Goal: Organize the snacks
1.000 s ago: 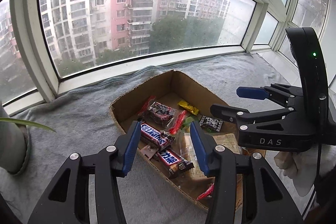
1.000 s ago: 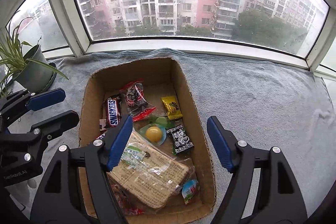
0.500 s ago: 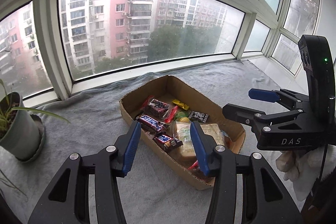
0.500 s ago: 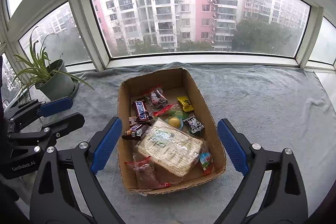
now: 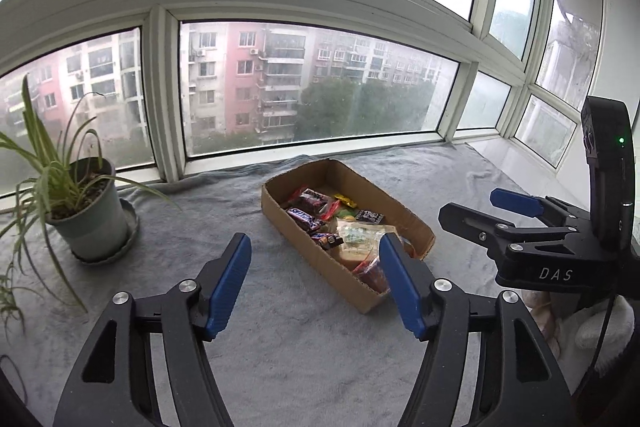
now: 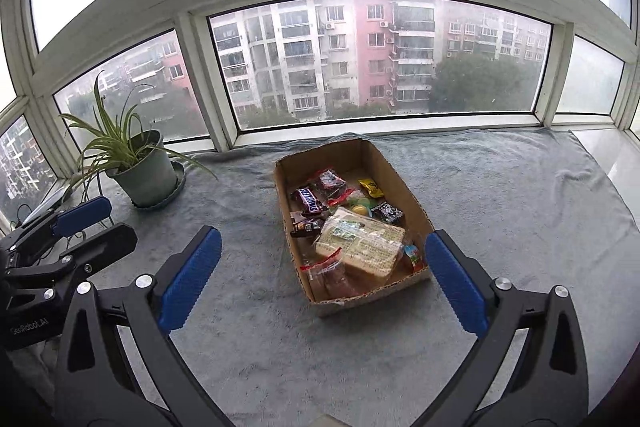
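Since a second ago both cameras have pulled back and up from the cardboard box (image 6: 412, 201): it filled the lower frame then and now sits small in mid-view on the grey blanket (image 6: 500, 195), with the potted plant (image 6: 140, 163) fully in sight by the window. The left gripper (image 5: 314, 281) has gone from a narrow gap to a much wider one and its jaws are opening, nothing between them; the right gripper (image 6: 320, 279) is spread very wide, also opening, also empty. Each gripper hangs well short of the box, touching nothing. Contents in the right wrist view: Snickers bar (image 6: 310, 199) near the left wall, a second small dark bar (image 6: 306, 227) below it, a red-edged clear packet (image 6: 332, 183) toward the far end, a yellow sachet (image 6: 371, 187), a yellow-green round sweet (image 6: 360, 205), a black-and-white packet (image 6: 389, 213), the large wrapped biscuit block (image 6: 362, 245) across the middle, a red-trimmed bag (image 6: 328, 273) at the near end, and a small colourful piece (image 6: 412, 255) by the right wall. No snack shows loose on the blanket in either view. Judgement: collection into the box looks complete or nearly so; the items lie jumbled, not in rows, so any remaining work would be tidying inside the box. Empty, retreating claws fit an end-of-task withdrawal.
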Motion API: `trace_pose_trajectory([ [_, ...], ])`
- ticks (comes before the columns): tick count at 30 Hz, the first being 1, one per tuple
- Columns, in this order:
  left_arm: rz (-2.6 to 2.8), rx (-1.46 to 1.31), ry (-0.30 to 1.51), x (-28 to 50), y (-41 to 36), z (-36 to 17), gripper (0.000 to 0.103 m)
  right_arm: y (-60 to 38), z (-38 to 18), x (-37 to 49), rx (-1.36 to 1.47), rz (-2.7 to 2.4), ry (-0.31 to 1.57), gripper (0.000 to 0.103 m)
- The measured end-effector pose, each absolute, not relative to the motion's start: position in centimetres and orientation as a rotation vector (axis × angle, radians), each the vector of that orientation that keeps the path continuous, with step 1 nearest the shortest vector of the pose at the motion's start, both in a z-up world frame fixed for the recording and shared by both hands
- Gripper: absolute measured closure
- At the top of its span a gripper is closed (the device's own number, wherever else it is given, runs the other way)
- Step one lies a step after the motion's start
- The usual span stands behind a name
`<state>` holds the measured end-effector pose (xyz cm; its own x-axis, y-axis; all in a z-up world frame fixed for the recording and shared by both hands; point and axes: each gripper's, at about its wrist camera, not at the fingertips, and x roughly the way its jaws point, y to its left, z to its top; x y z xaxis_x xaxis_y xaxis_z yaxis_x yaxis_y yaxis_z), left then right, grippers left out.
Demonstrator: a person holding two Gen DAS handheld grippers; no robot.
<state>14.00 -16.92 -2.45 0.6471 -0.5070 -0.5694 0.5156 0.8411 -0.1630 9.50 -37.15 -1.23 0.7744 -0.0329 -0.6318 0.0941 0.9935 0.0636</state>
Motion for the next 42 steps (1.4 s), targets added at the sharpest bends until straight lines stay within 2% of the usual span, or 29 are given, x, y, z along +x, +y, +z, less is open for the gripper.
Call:
trace_pose_trajectory([
  [4,-0.547,0.009,0.640,11.8,-15.4,-2.2,0.035,-35.9,-0.9,7.3,0.057,-0.125,0.671,0.000],
  [7,-0.512,0.009,0.637,10.6,-14.5,-2.3,0.030,-35.1,-0.7,5.7,0.060,-0.131,0.663,0.000],
  [12,-0.469,0.018,0.642,9.1,-13.3,-2.2,0.030,-34.1,-0.4,4.1,0.062,-0.132,0.648,0.000],
  [31,-0.420,-0.007,0.641,7.6,-11.5,-1.7,0.030,-33.1,-0.9,3.4,0.046,-0.137,0.653,0.000],
  [34,-0.415,-0.007,0.641,7.6,-11.6,-1.8,0.023,-33.1,-1.0,3.5,0.047,-0.136,0.655,0.000],
  [42,-0.407,-0.008,0.646,7.7,-11.6,-1.9,0.023,-32.9,-1.5,3.6,0.051,-0.130,0.664,0.000],
])
